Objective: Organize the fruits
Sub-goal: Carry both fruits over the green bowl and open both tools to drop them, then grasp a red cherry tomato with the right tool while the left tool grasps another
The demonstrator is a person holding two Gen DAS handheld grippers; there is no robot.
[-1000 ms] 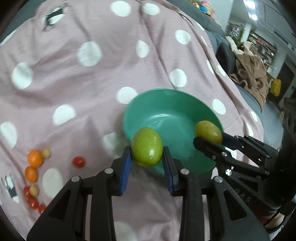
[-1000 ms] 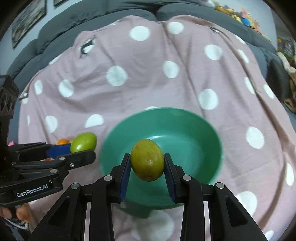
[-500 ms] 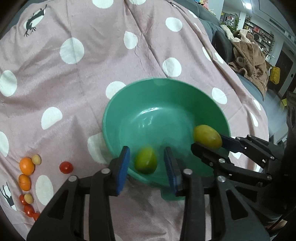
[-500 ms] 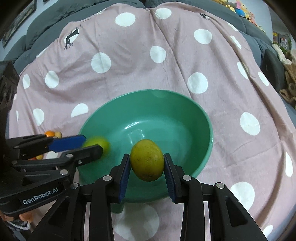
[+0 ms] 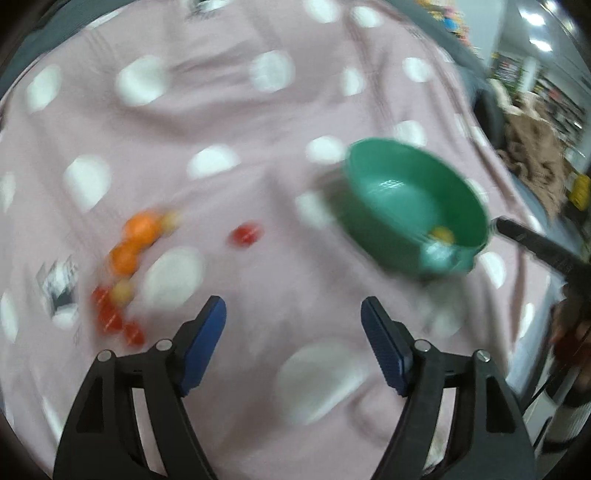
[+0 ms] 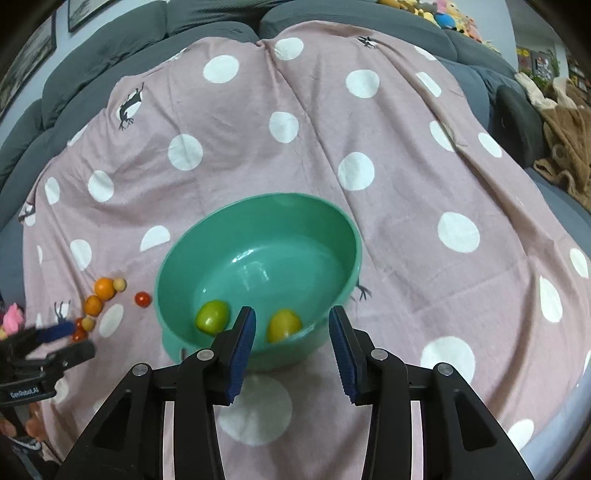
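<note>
From the left wrist view, everything is blurry; the left gripper points down at the pink spotted cloth; its jaws are wide apart and opening, with nothing between them, only cloth below; the green bowl sits up and to the right, well apart from the jaws; a bit of yellow fruit shows low inside its near wall; to the left lie the small fruits on the cloth: two orange ones, some red ones and pale ones in a loose bunch; one red tomato lies alone between the bunch and the bowl; at the right edge a dark piece of the other gripper pokes in near the bowl's rim.

From the right wrist view, the picture is sharp; the right gripper tilts down over the near rim of the bowl; its jaws are apart and opening; the yellow fruit lies in the bowl, seen in the gap, and the pads do not press on it; the green fruit lies in the bowl too, just left of the left pad; the left gripper shows at the far left edge, over the bunch of small fruits; the lone red tomato sits just beside the bowl's left wall; a grey sofa is behind the cloth.
</note>
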